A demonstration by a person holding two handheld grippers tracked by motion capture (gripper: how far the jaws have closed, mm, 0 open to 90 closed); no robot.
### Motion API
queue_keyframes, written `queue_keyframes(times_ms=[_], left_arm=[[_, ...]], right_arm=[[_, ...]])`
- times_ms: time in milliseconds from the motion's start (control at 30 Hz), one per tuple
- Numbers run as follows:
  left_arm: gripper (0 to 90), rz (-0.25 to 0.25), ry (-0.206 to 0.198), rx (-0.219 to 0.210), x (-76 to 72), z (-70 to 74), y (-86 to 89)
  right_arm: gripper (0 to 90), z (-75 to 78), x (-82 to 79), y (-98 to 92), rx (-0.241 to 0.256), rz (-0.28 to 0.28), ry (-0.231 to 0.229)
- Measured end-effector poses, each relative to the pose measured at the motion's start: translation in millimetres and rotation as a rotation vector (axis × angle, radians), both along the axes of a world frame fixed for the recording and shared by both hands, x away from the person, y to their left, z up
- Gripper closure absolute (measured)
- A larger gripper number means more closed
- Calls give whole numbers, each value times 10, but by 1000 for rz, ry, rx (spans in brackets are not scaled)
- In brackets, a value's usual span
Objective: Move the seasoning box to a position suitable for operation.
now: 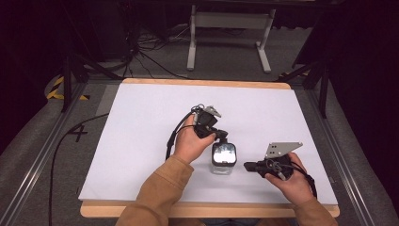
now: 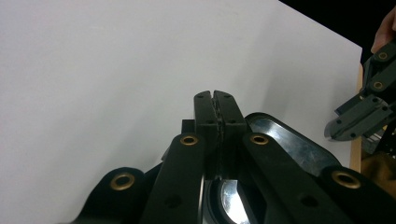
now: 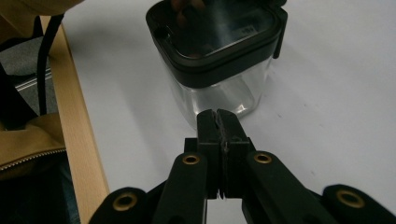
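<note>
the white-topped worktop with a pale wooden edge (image 1: pixel 141 141) carries one thing, a clear square jar with a black-rimmed see-through lid (image 1: pixel 223 157), standing upright near the person's side, between the two hands. the left tool (image 1: pixel 221 135) rests at the far edge of the lid, its jaws clenched; whether they pinch a lid tab, i cannot tell. the right tool (image 1: pixel 248 165) hovers just beside the jar's wall, apart from it, jaws clenched on nothing. the jar looks empty, so likely light, stiff and slick-walled, prone to sliding on the smooth top. best hold is probably the black lid rim (image 3: pixel 219 65), where there is an edge to bite, not the bare wall.
</note>
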State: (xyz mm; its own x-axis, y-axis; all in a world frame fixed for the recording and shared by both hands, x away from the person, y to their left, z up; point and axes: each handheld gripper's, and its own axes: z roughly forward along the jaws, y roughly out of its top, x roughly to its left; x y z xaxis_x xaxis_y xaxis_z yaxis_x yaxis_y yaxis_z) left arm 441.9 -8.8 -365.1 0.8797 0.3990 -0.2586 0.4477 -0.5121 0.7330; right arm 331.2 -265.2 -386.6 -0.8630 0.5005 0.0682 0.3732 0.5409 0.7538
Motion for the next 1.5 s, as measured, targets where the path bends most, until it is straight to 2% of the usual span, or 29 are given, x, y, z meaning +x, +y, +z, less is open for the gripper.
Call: queue_keyframes(times_ms=[467,800,833,900,1033,1067,1133,1167,1300,1333,1400,1433,1500], left_arm=[[897,5,3,-4,7,-9,-7],[896,14,-15,-5,-22,-15,-2],[836,5,-24,-8,-29,-16,5],[824,-1,-22,-16,-35,-11,17],[833,-4,-33,-46,-110,93,113],[838,-13,-40,-44,-171,165,181],[848,-18,-48,-50,-210,202,219],[848,-24,-50,-51,-279,256,280],[874,-62,-51,-22,-457,388,414],[878,-79,-55,-5,-499,409,429],[875,-131,-30,58,-587,434,439],[871,-172,-5,91,-640,428,440],[877,-185,3,117,-690,406,426]], right_arm=[[900,27,-24,150,50,20,-21],[900,24,-21,218,78,26,-36],[900,18,-19,228,76,24,-37],[900,23,-23,233,77,26,-44],[900,54,-21,232,87,27,-51],[900,73,-5,231,90,29,-59],[900,80,2,233,94,27,-62],[900,88,13,236,98,24,-66],[900,125,52,268,110,28,-84],[900,138,56,273,114,27,-86],[900,169,71,282,127,28,-98],[900,179,76,285,129,28,-103],[900,209,91,293,141,25,-114]])
